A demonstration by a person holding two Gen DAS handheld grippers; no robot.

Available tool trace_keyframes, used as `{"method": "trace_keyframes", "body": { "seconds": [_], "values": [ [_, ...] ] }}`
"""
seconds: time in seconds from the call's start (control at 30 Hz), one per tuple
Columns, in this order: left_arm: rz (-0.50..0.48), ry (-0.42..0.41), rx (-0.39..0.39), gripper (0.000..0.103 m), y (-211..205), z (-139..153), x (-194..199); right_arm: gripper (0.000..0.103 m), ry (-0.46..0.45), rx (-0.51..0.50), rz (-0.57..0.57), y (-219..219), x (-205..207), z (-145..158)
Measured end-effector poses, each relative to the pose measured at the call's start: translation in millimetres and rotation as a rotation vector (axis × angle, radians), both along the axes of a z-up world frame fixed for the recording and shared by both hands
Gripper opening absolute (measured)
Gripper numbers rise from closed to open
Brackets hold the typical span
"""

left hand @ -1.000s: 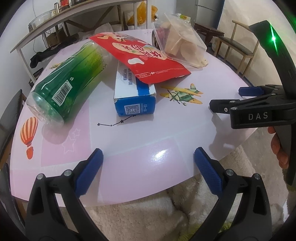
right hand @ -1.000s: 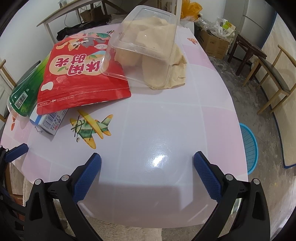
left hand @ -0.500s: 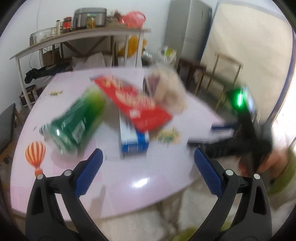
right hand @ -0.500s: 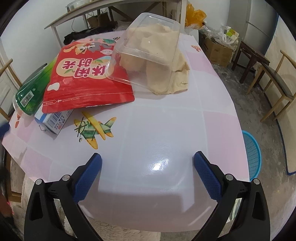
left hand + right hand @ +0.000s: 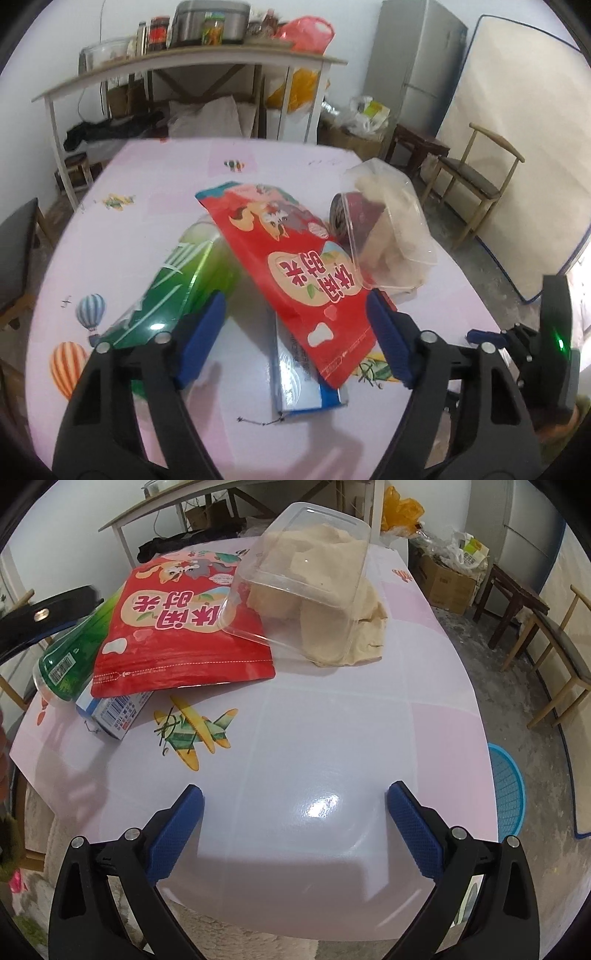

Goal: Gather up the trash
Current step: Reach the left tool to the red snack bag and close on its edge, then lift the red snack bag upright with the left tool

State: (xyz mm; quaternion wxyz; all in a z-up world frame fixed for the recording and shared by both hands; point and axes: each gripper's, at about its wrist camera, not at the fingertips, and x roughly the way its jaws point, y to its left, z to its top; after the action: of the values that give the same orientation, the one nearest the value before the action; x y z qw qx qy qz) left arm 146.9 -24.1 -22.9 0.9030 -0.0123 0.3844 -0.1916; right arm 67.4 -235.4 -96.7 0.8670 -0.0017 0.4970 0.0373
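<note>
A heap of trash lies on the pink table (image 5: 155, 206): a red snack bag (image 5: 295, 266), a green plastic bottle (image 5: 177, 295) on its side, a blue-and-white carton (image 5: 303, 376) under the bag, and a clear plastic container (image 5: 388, 236) with tan paper in it. My left gripper (image 5: 293, 339) hovers over the bag and carton. Its jaws are closing, and the bag's lower end shows between them without touching the pads. My right gripper (image 5: 295, 830) stands open above bare table, short of the red bag (image 5: 177, 627) and the clear container (image 5: 303, 579).
A blue mesh basket (image 5: 506, 790) sits on the floor to the right of the table. Wooden chairs (image 5: 476, 177) and a small stool stand further right. A shelf table (image 5: 184, 62) with jars and a fridge (image 5: 413, 62) are behind. The table edge is near my right gripper.
My left gripper rose and moved forward over the trash heap, and its jaws narrowed. The right gripper kept its place and stayed open.
</note>
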Motion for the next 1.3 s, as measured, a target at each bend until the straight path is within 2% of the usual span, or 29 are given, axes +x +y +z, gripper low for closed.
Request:
{"method": "trace_keyframes", "body": {
  "seconds": [0.17, 0.27, 0.37, 0.43, 0.6, 0.67, 0.87, 1.13, 1.3],
  "values": [
    [0.061, 0.11, -0.073, 0.061, 4.3, -11.0, 25.3, 0.097, -0.008, 0.023, -0.003, -0.8, -0.8, 1.1],
    [0.076, 0.136, -0.102, 0.056, 6.3, -14.9, 30.6, 0.097, -0.005, 0.047, -0.007, -3.0, -0.7, 1.9],
    [0.083, 0.161, -0.128, 0.048, 7.7, -17.9, 34.7, 0.097, -0.007, 0.059, -0.006, -4.2, -1.0, 2.4],
    [0.086, 0.169, -0.146, 0.045, 8.2, -17.8, 36.1, 0.097, -0.01, 0.063, -0.005, -4.6, -1.7, 2.6],
    [0.105, 0.184, -0.203, 0.029, 13.0, -18.1, 38.5, 0.097, -0.012, 0.065, -0.011, -4.1, -2.5, 2.7],
    [0.112, 0.195, -0.22, 0.026, 15.8, -18.7, 39.2, 0.097, -0.012, 0.064, -0.013, -3.4, -3.0, 2.8],
    [0.128, 0.202, -0.281, 0.006, 25.4, -16.0, 37.6, 0.097, -0.009, 0.058, -0.019, -0.2, -3.4, 3.2],
    [0.097, 0.16, -0.322, 0.002, 24.7, -5.5, 31.5, 0.097, -0.001, 0.036, -0.021, 1.5, -2.4, 3.7],
    [0.068, 0.125, -0.38, 0.0, 26.9, 7.7, 21.0, 0.097, 0.004, 0.025, -0.025, 1.8, -1.1, 3.5]
  ]
}}
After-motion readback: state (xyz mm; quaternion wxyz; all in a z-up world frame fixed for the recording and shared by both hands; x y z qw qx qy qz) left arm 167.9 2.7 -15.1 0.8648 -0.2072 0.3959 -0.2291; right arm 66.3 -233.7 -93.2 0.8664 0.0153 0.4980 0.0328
